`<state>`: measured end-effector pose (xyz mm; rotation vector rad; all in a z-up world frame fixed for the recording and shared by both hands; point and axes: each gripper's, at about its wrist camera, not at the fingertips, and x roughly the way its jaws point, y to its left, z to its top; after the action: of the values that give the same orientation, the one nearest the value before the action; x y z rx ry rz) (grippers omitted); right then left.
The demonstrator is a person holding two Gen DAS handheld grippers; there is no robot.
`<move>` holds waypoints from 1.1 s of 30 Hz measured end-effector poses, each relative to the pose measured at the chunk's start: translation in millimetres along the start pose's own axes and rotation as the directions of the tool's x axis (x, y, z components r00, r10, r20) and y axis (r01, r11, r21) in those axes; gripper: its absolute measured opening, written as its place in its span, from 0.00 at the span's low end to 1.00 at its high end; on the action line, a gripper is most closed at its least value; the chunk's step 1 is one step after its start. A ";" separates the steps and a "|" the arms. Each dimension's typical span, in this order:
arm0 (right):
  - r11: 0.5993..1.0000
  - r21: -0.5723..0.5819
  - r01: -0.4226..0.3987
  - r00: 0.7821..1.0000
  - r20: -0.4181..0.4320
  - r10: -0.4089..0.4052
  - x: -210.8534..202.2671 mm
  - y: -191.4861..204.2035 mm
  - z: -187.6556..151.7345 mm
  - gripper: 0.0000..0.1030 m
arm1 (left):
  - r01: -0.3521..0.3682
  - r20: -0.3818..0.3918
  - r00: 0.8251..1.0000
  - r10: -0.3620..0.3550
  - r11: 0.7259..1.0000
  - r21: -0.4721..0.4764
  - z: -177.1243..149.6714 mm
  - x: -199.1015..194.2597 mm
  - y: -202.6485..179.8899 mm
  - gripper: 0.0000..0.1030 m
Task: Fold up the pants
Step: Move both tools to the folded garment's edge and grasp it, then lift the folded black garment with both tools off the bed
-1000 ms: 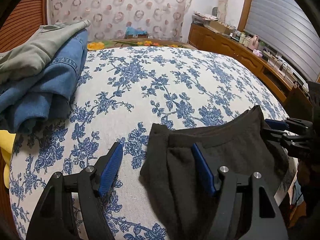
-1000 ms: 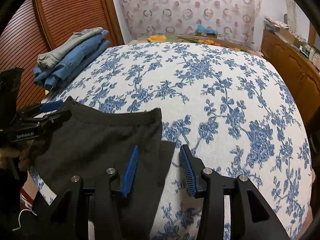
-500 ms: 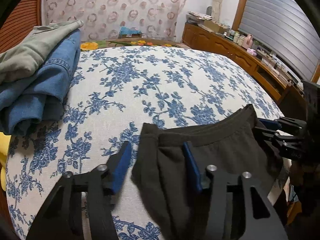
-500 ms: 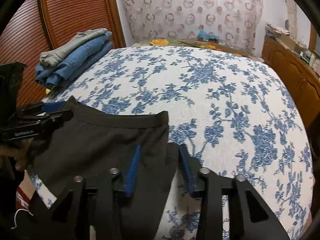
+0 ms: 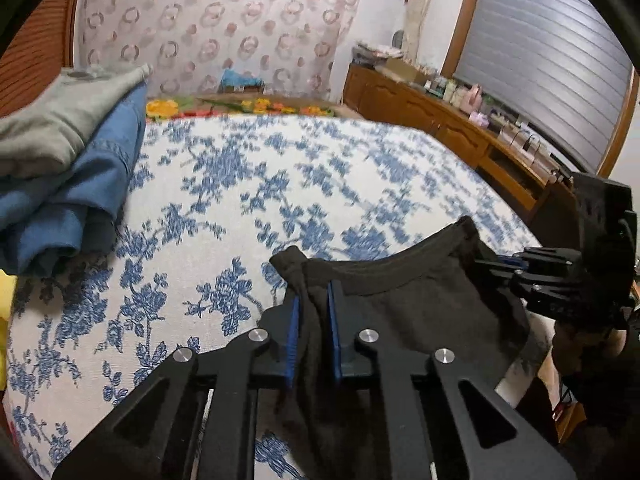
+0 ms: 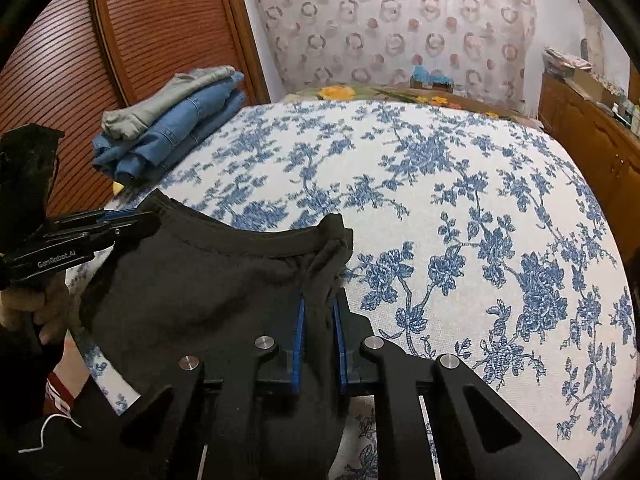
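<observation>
A bed [image 5: 248, 184] covered in white cloth with blue flowers is filling the room, with ring-patterned wallpaper behind it and a wooden sideboard [image 5: 448, 120] running along one wall.

In the left wrist view, the black pants [image 5: 420, 304] are lying at the near edge of the bed, waistband toward the room. The left gripper [image 5: 312, 320] is pinching one waistband corner, its blue pads pressed together on a bunched fold of cloth. Across the waistband, the right gripper [image 5: 504, 264] is biting the other corner; its fingers are seen side-on and partly hidden by the cloth. A stack of folded jeans [image 5: 72, 200] with a grey-green garment [image 5: 60, 120] on top is sitting at the far left, cut off by the frame. The small items on the sideboard are too blurred to name.

In the right wrist view, the right gripper [image 6: 318, 320] is clamping the gathered corner of the pants [image 6: 200, 292] between its pads. The left gripper [image 6: 120, 220] is closing on the opposite corner, and its side is carrying the lettering "GenRobot.AI". The jeans [image 6: 176, 136] are resting by a slatted wooden door [image 6: 140, 40]. The lower part of the pants is hanging off the bed edge, out of sight.
</observation>
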<state>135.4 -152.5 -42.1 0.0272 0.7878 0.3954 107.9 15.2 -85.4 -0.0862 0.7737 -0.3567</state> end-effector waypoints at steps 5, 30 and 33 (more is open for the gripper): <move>1.000 -0.022 0.008 0.999 0.038 -0.007 -14.7 6.5 1.4 0.12 | 0.002 0.056 0.998 -0.003 1.000 0.018 5.5 -19.1 -8.4 0.13; 0.995 -0.084 0.060 0.977 0.211 -0.041 -84.5 15.5 13.8 0.12 | -0.009 0.241 0.970 -0.017 0.995 0.104 38.2 -79.3 -46.0 0.13; 0.993 -0.095 0.066 0.971 0.236 -0.041 -95.8 18.4 15.2 0.12 | -0.012 0.260 0.965 -0.018 0.994 0.112 41.6 -86.2 -48.4 0.13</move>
<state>78.8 -167.8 37.3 -0.0431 0.5336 0.3731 66.5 -2.5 11.9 -0.0267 0.4914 -0.3825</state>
